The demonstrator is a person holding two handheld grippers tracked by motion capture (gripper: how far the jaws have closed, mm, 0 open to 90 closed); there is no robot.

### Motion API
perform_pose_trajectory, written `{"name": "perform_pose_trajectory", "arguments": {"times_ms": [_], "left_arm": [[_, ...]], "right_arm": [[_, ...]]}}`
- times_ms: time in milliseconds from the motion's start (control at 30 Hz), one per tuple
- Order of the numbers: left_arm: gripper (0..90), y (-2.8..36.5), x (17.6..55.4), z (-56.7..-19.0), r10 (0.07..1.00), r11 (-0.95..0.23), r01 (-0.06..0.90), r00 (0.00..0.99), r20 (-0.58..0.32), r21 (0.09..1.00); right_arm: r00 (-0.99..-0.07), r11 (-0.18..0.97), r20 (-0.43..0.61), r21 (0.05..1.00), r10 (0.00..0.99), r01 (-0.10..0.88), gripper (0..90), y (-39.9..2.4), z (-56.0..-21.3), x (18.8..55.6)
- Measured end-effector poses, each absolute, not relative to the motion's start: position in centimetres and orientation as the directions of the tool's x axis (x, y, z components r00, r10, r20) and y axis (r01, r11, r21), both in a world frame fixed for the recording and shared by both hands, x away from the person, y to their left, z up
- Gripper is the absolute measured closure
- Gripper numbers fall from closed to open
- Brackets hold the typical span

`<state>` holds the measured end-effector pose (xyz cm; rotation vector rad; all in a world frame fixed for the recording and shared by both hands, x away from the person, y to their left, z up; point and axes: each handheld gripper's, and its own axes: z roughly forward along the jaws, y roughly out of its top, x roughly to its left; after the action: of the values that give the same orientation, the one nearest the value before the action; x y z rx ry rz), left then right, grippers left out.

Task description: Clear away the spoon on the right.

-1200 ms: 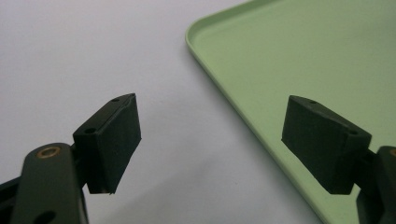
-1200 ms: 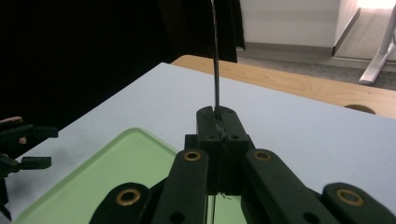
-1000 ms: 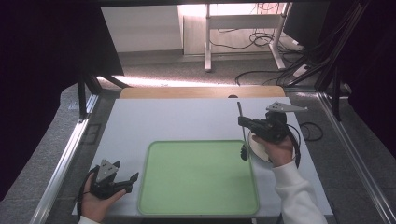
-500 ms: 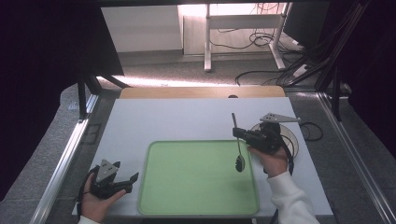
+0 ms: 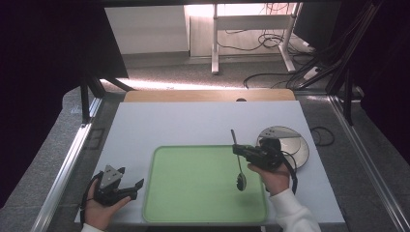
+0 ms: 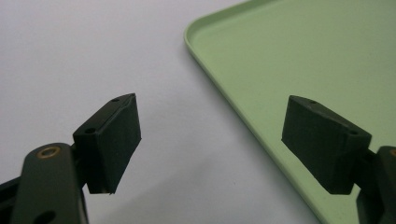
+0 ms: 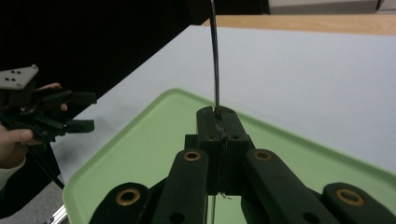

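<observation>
A dark metal spoon (image 5: 239, 168) hangs bowl-down over the right part of the green tray (image 5: 193, 188). My right gripper (image 5: 237, 150) is shut on the spoon's handle. In the right gripper view the thin handle (image 7: 214, 56) rises straight up from the closed jaws of the right gripper (image 7: 218, 116) above the tray (image 7: 154, 140). My left gripper (image 5: 131, 177) rests in a hand just left of the tray, open and holding nothing. In the left gripper view its jaws (image 6: 210, 126) stand wide apart over the tray's left rim (image 6: 219, 88).
A round shiny plate (image 5: 292, 142) lies on the white table (image 5: 183, 125) right of the tray, behind the right hand. The left gripper (image 7: 79, 112) is also in the right gripper view, far left. A wooden strip (image 5: 208, 95) borders the table's far edge.
The right gripper has carried the spoon from over the plate leftward and nearer, to above the tray's right side. The left gripper has stayed put.
</observation>
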<state>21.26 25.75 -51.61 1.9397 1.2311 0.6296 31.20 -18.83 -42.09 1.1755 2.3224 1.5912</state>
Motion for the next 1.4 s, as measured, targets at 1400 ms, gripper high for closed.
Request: {"name": "perform_pose_trajectory", "arguments": {"times_ms": [1400], "left_arm": [[19.1, 25.6, 21.3, -51.8, 0.905, -0.269, 0.546, 0.426, 0.014, 0.793]], "right_arm": [[-0.568, 0.362, 0.214, 0.584, 0.795, 0.727, 87.5, -14.8, -50.7, 33.6]]}}
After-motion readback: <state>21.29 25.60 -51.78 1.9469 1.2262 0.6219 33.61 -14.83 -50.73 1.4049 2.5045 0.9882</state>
